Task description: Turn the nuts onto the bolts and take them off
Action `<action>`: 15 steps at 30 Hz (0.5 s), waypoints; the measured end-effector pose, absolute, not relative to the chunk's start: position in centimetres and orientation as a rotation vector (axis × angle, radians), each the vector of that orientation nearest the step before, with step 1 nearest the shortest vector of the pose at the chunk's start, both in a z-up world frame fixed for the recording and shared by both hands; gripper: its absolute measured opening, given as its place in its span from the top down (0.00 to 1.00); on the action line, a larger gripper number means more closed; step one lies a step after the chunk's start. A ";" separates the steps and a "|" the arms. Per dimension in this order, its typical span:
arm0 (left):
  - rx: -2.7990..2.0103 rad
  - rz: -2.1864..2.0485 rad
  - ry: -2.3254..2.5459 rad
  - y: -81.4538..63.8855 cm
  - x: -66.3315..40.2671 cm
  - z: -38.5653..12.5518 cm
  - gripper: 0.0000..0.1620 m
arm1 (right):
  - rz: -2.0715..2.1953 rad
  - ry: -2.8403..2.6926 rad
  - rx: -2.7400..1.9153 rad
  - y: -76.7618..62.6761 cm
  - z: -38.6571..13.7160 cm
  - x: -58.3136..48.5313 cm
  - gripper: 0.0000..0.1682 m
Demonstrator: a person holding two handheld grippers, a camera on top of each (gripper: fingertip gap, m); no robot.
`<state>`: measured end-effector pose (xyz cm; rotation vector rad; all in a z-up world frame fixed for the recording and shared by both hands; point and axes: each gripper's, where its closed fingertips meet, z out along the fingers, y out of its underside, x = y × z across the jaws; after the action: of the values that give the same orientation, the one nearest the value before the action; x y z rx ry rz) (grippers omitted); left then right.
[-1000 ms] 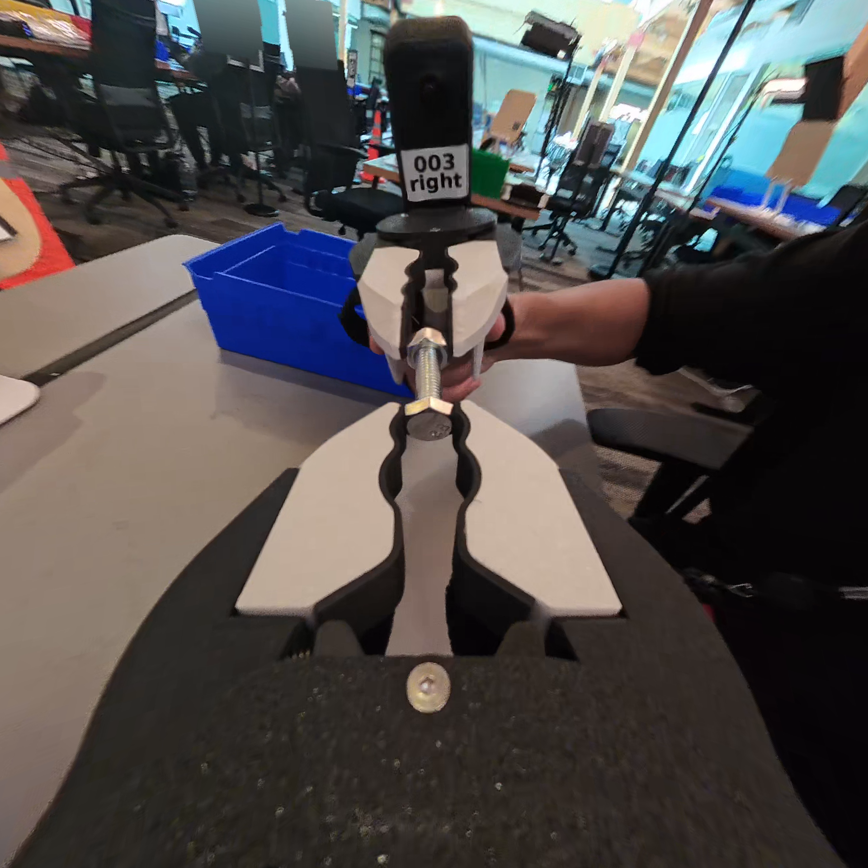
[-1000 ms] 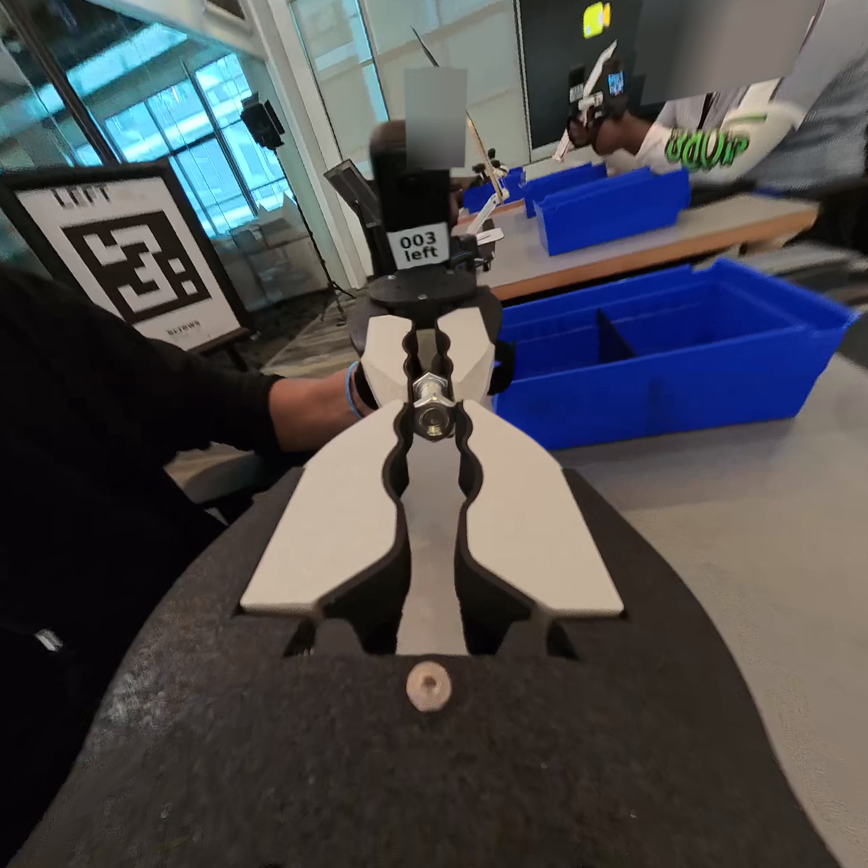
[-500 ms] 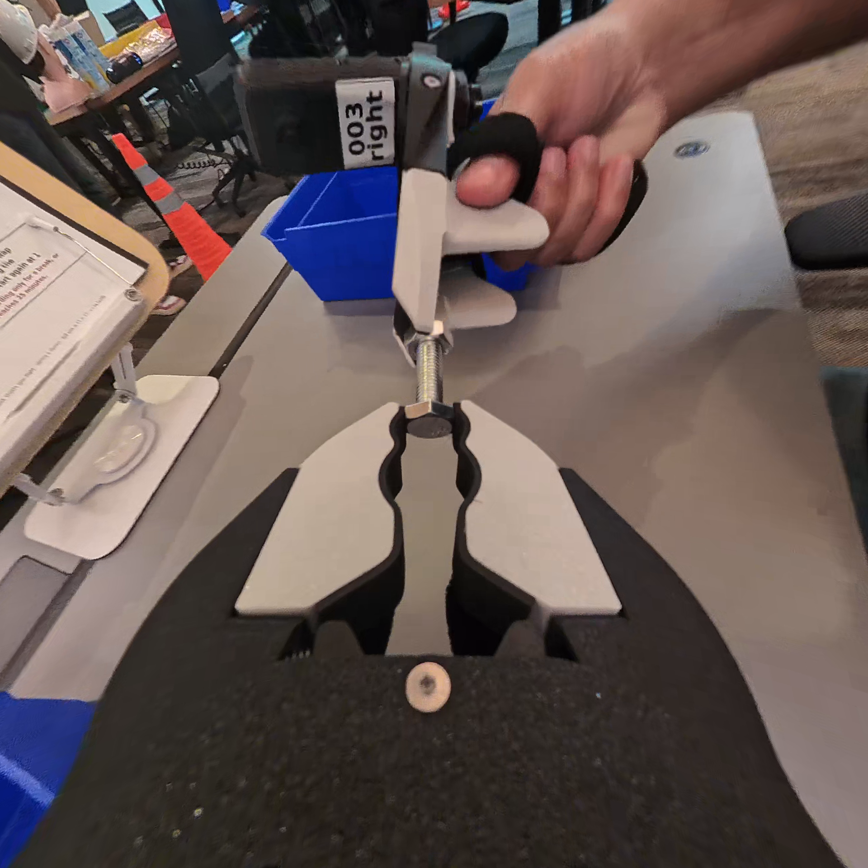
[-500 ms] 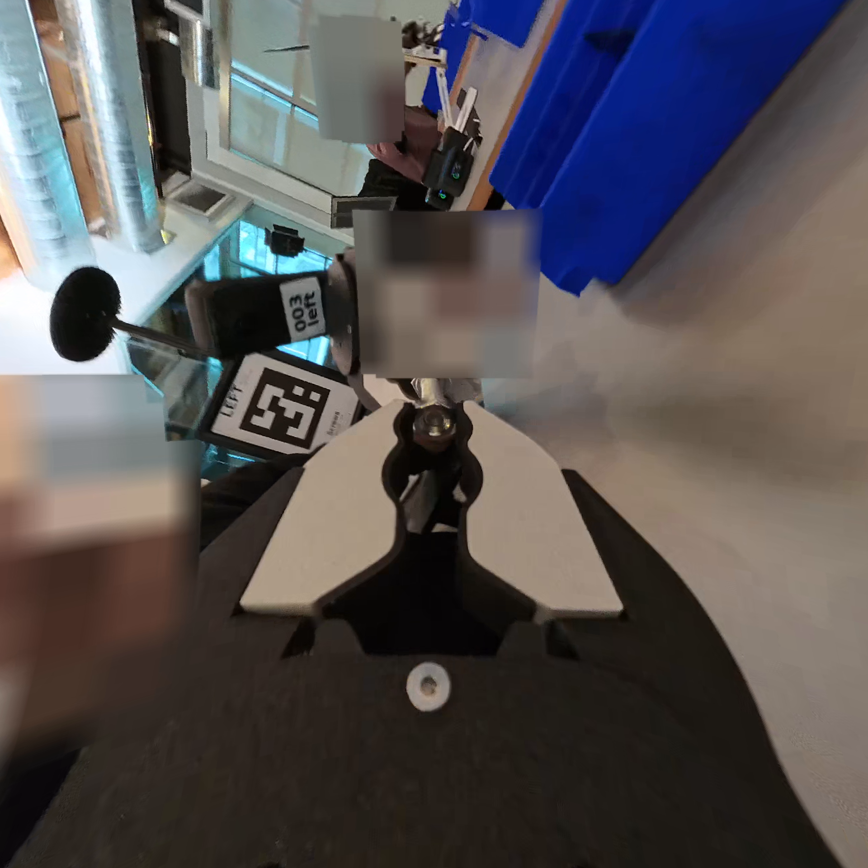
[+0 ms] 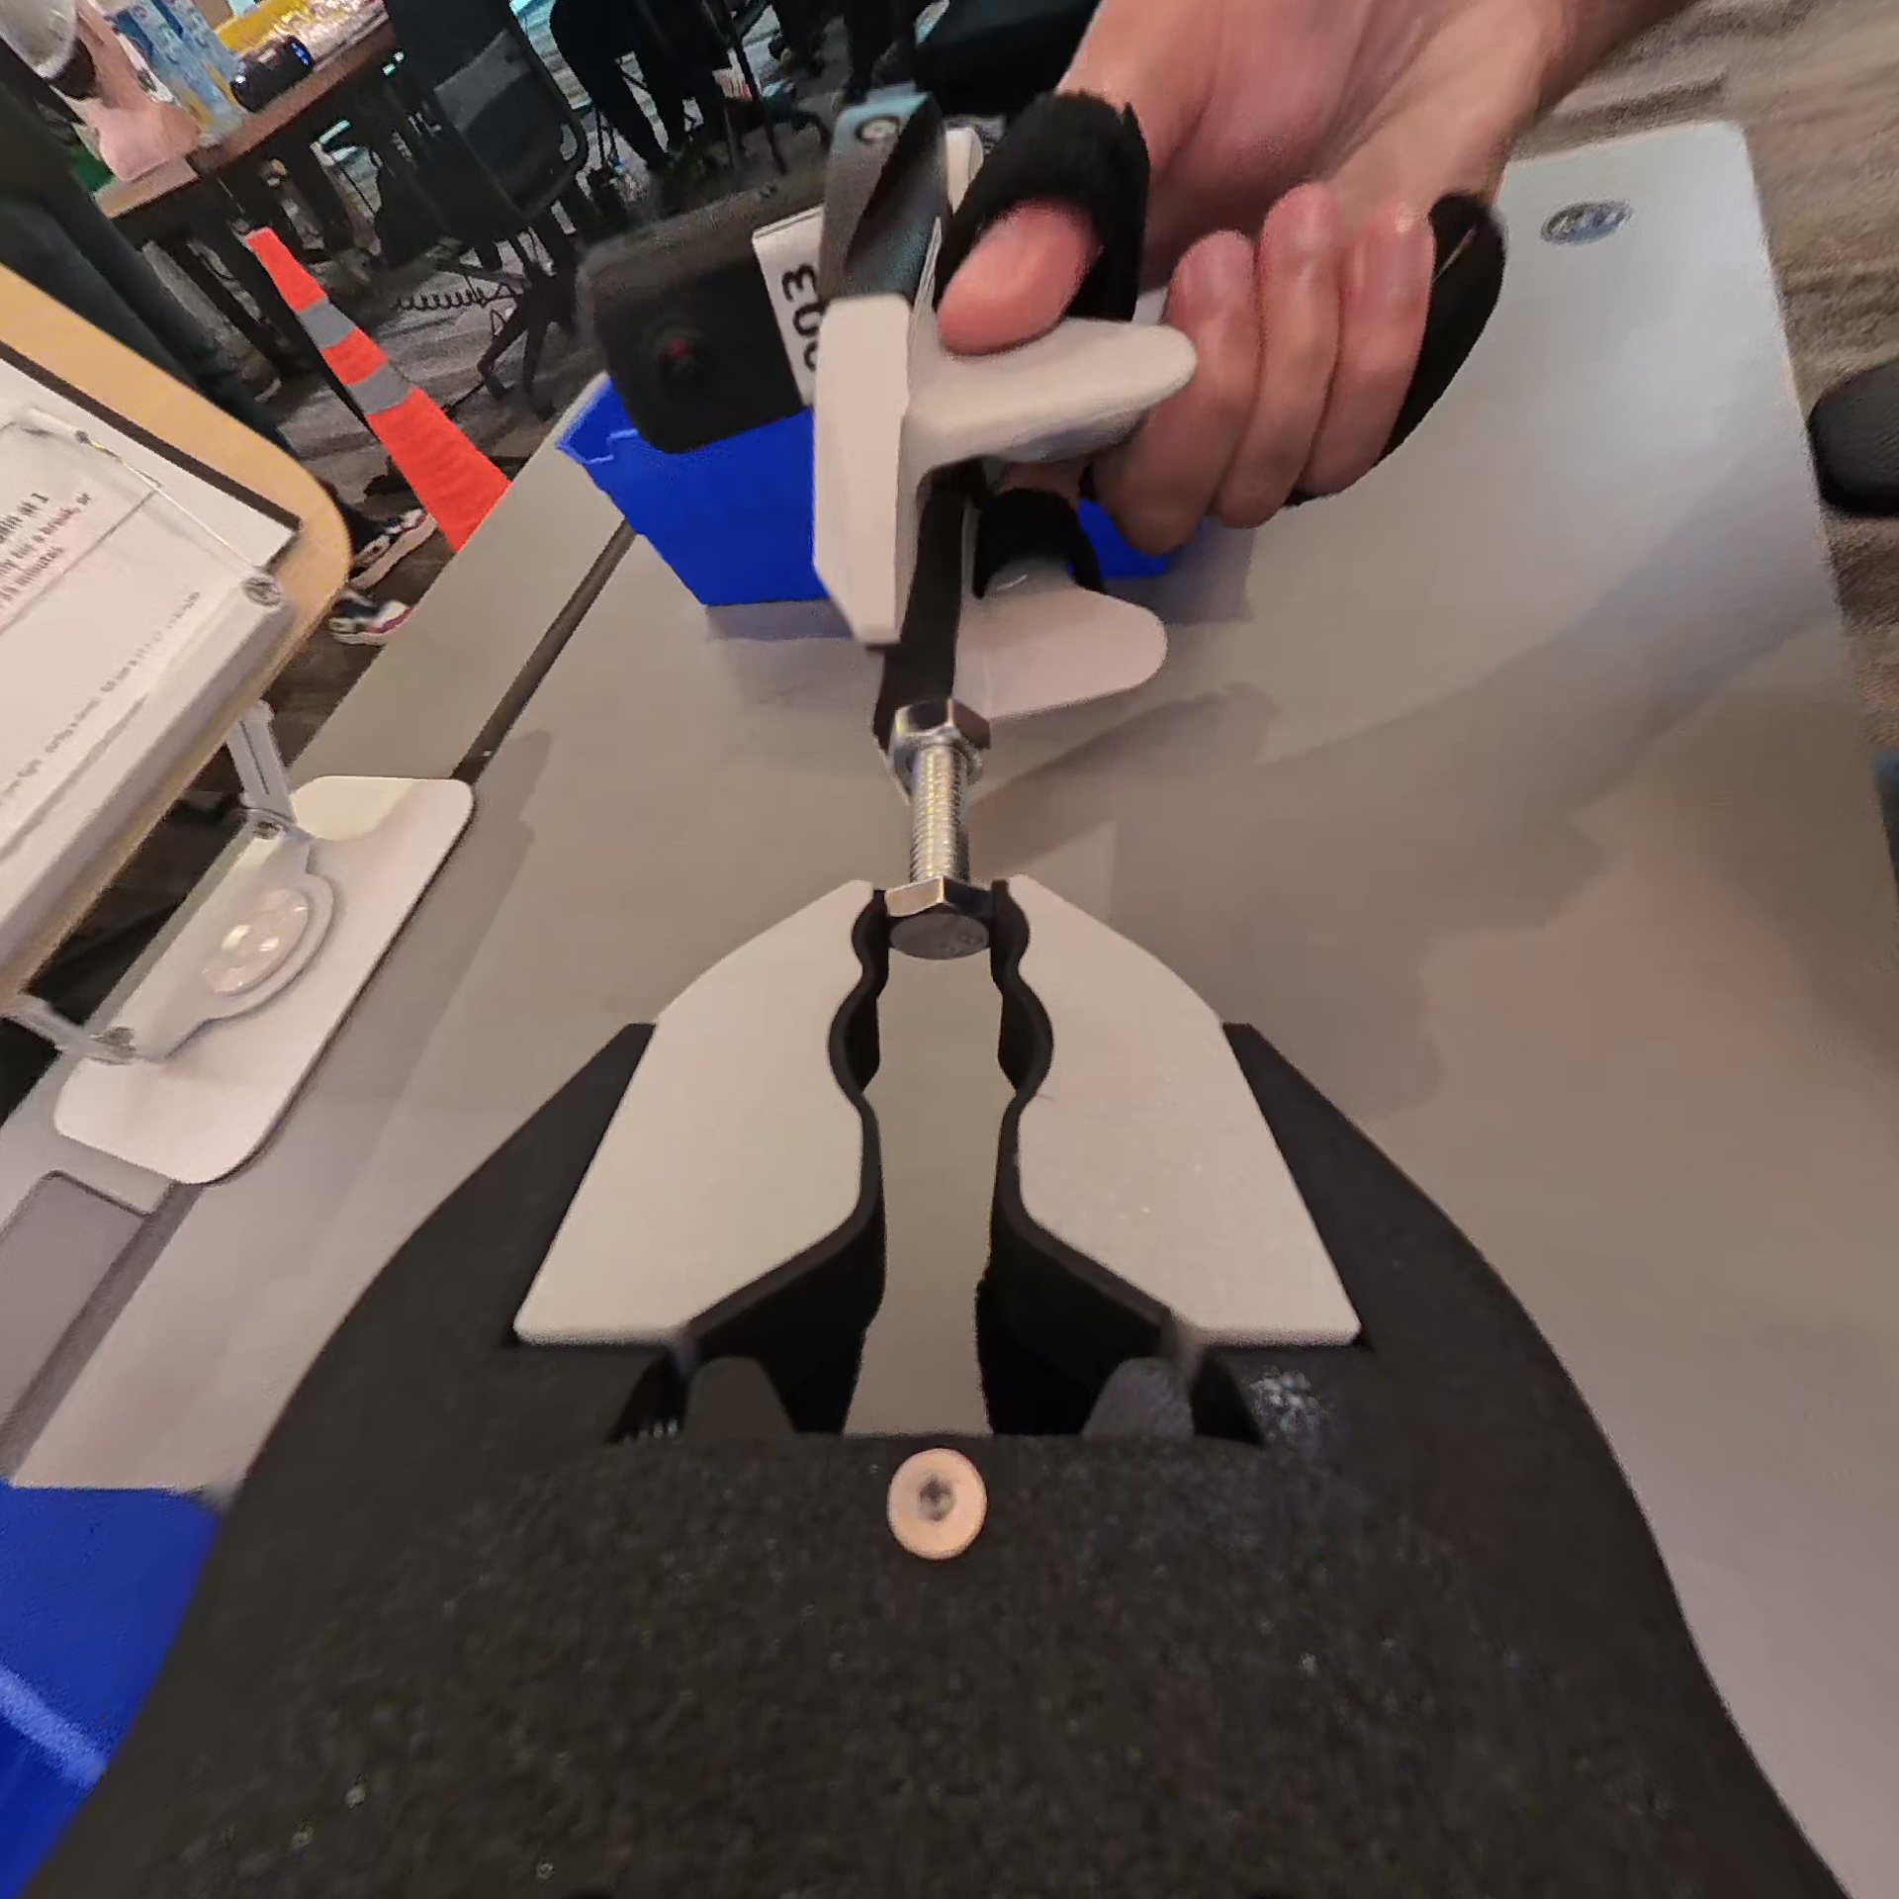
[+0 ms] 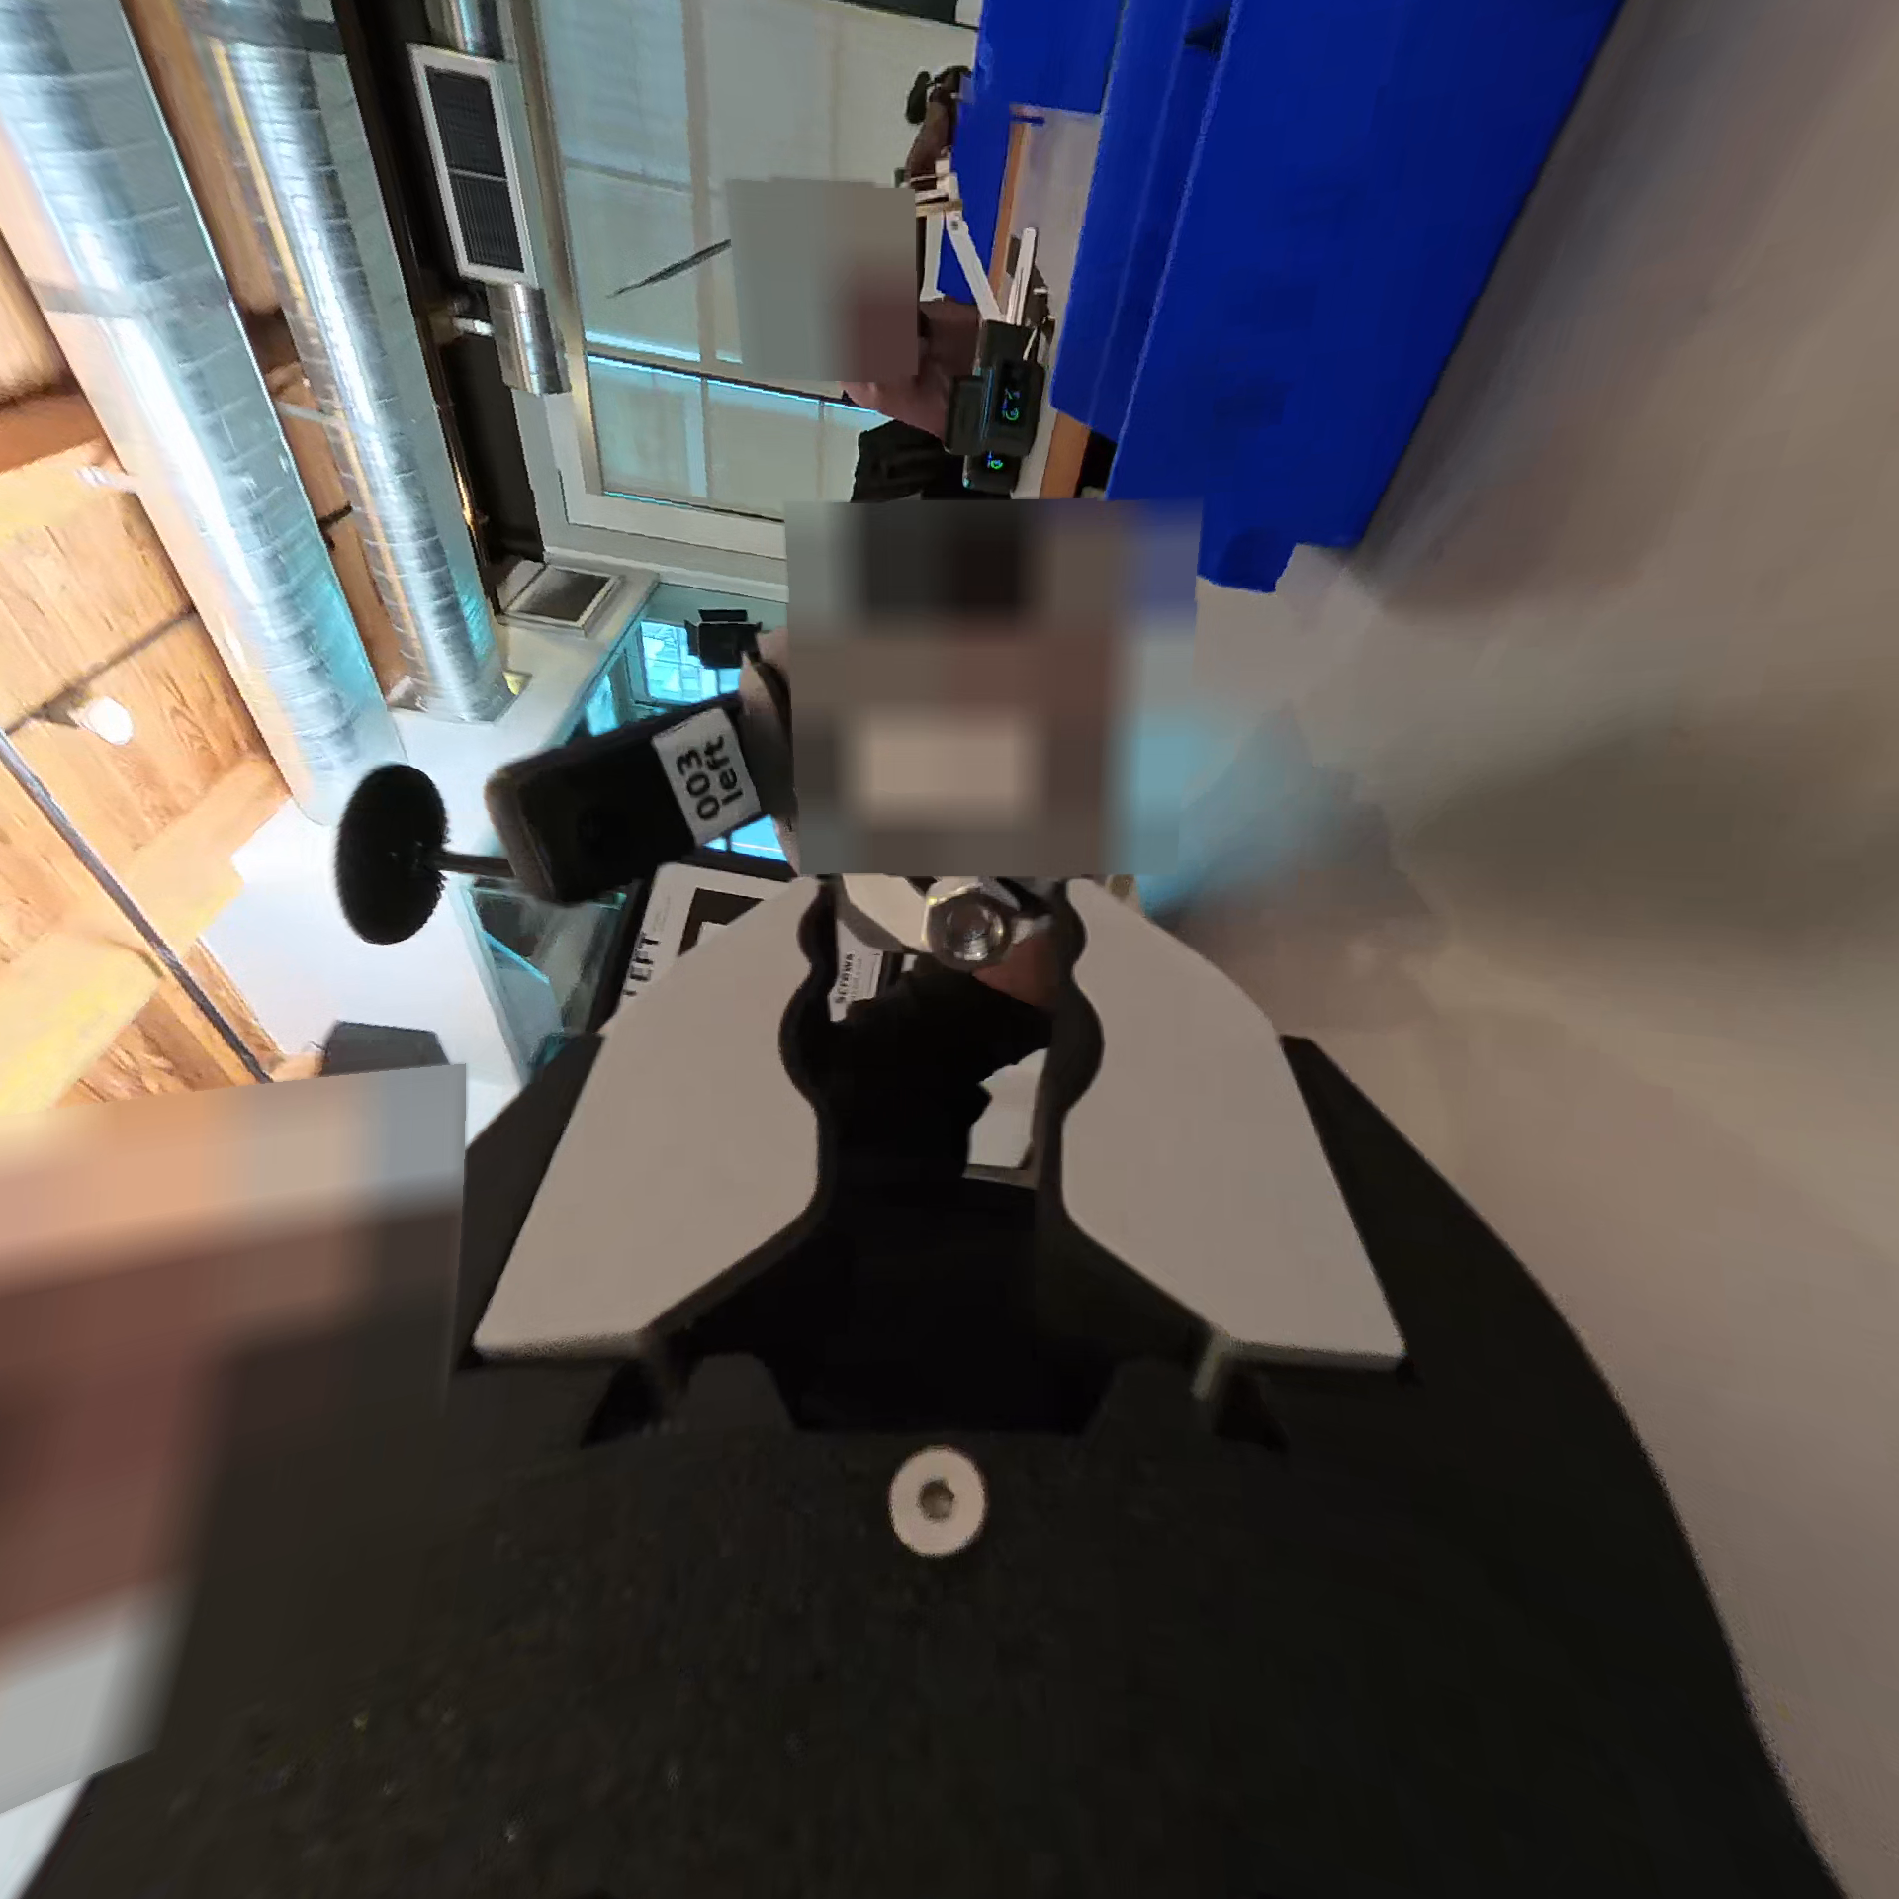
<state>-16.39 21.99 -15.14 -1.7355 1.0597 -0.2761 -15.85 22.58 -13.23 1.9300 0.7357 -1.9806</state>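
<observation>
In the left wrist view my left gripper (image 5: 940,915) is shut on the hex head of a steel bolt (image 5: 940,822), which points away from me above the grey table (image 5: 1439,925). A steel nut (image 5: 937,724) sits on the bolt's far end. My right gripper (image 5: 961,709), held by a hand (image 5: 1285,308), lies rolled on its side at the nut. In the right wrist view the right gripper (image 6: 940,904) is open, with the nut (image 6: 971,925) in the wide gap between its fingers. A mosaic patch hides most of the left gripper there.
A blue bin (image 5: 719,514) stands behind the right gripper and another blue bin (image 5: 62,1644) is at the near left. A sign stand with a white base (image 5: 257,925) is on the left, with an orange cone (image 5: 401,411) beyond. Blue bins (image 6: 1285,308) show sideways in the right wrist view. Only a small space, under 4 cm, lies between the two pairs of fingers.
The right gripper rolled about a quarter turn onto its side while shut on the nut, then its fingers opened off the nut. The left gripper kept the bolt head and tilted down toward the table.
</observation>
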 end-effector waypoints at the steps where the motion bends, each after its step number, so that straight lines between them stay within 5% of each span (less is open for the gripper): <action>1: -1.734 -0.335 1.035 21.7 -16.3 -15.0 0.89 | -2.017 0.777 1.932 22.8 -13.0 -15.8 0.74; 8: -1.756 -1.024 0.800 18.9 -14.5 -13.9 0.89 | -2.311 2.048 1.895 20.9 -11.7 -14.2 0.59; 15: -1.828 -1.170 0.839 17.7 -14.0 -15.5 0.89 | -2.061 2.905 1.708 17.4 -14.8 -13.4 0.52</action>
<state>-14.00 17.72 -15.46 -1.8280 0.8392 -1.1701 -13.39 17.40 -14.82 1.7084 2.9047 -2.0607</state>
